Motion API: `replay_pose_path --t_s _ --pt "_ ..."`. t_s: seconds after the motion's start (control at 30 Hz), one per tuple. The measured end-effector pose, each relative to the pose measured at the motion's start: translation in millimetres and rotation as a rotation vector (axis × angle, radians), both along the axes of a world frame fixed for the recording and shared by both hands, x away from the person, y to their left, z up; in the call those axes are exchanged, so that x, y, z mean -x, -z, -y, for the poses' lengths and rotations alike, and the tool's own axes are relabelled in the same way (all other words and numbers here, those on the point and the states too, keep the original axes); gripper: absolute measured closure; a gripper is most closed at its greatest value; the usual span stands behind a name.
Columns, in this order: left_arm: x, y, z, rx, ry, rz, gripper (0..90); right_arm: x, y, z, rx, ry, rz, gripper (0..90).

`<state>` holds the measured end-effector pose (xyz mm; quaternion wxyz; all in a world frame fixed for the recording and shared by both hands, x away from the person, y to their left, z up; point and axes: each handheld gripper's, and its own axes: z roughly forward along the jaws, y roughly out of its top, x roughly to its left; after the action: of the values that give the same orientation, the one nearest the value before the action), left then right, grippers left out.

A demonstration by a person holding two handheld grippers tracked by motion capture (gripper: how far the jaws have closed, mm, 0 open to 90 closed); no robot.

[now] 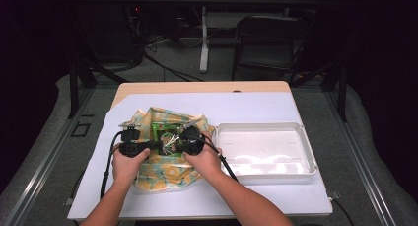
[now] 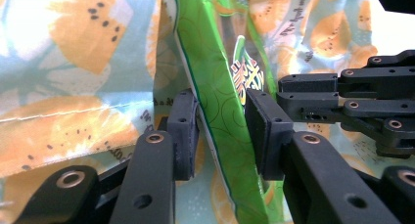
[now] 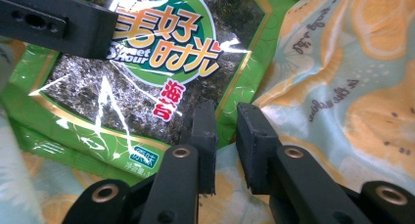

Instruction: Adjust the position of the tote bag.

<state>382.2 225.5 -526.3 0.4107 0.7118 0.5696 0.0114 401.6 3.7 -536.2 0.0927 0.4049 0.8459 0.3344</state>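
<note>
Left gripper view: the left gripper (image 2: 221,133) has its jaws half open astride an edge of the green snack packet (image 2: 220,101), pads not pressing it. The right gripper (image 3: 226,145) stands narrowly parted at the packet's corner, clamping nothing. The glossy packet (seaweed, red-and-yellow lettering) lies on the lemon-print cloth (image 1: 167,169); the high view adds a white tray (image 1: 300,137) beside it.

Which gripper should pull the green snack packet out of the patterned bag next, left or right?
Left, probably. The left gripper already has the green snack packet's edge between its fingers, not yet visibly pinched. The right gripper sits at the packet's corner over the patterned bag with a narrow gap, holding nothing.
</note>
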Motion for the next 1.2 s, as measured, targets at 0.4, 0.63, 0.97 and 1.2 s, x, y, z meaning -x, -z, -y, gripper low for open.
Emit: replay_pose_path --t_s 0.4,0.63,0.97,1.2 --pt "3.5 1.2 -2.9 0.008 -0.02 0.004 71.4 3.2 -12.0 4.6 -0.056 -0.018 0.016 74.1" --pt "5.1 1.9 -3.1 0.004 -0.028 0.009 71.8 7.8 -30.1 14.2 -0.098 -0.017 0.055 74.5" --pt "13.2 -0.9 -3.4 0.009 -0.012 0.061 73.5 5.1 -42.1 31.0 -0.102 0.021 0.085 75.3" --pt "19.5 -4.4 -0.6 0.003 -0.006 0.104 74.1 0.0 -38.7 34.9 -0.085 0.036 0.08 75.2"
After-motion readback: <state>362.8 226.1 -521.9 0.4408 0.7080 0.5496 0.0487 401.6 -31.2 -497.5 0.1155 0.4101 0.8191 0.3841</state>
